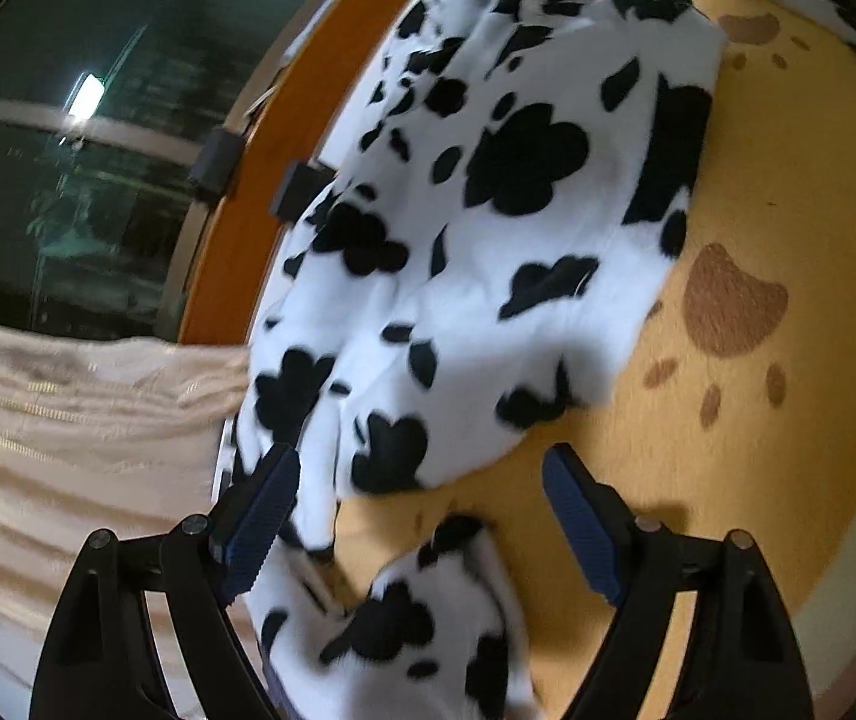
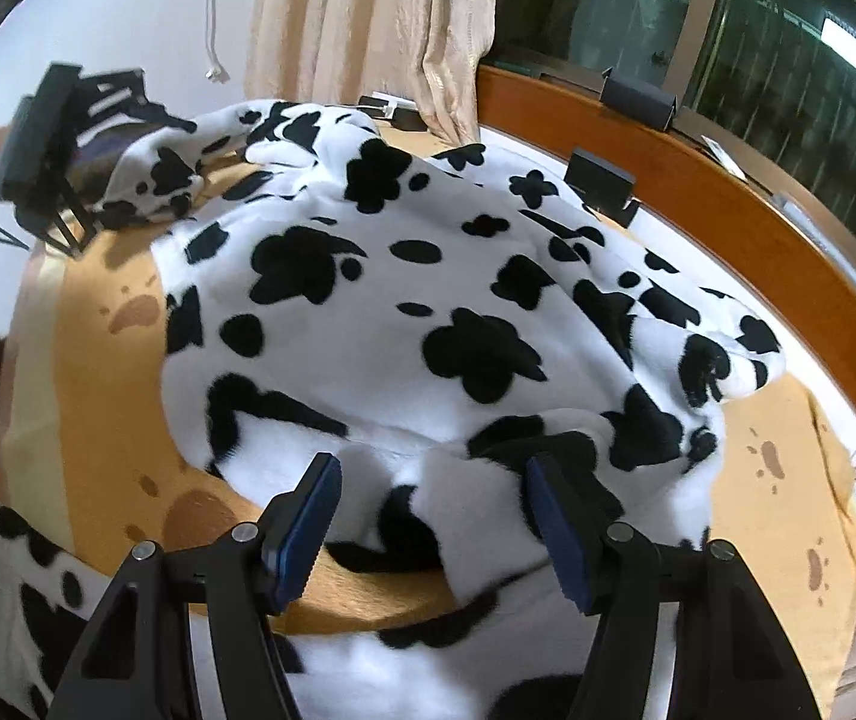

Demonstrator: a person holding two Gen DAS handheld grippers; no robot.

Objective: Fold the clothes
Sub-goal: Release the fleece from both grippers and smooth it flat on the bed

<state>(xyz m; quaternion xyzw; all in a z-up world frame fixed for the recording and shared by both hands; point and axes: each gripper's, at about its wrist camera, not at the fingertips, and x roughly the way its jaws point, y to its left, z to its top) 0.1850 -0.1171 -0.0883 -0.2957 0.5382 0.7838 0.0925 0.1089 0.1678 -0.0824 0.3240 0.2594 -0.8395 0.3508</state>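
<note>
A white fleece garment (image 2: 428, 324) with black cow-like patches lies spread and rumpled on a yellow blanket (image 2: 104, 420) printed with brown paw marks, beside an orange wooden rail (image 2: 728, 210) and a dark window (image 2: 758, 30).

The right gripper (image 2: 428, 516) hangs over the garment's near edge, its jaws moderately apart; a bunched fold rises between the blue pads (image 2: 308, 528), but whether they press on it cannot be told.

The left gripper (image 1: 422, 516) has its jaws wide apart and empty, a loose piece of the garment lying below them. From there the garment's long axis runs away toward the far end of the blanket.
</note>
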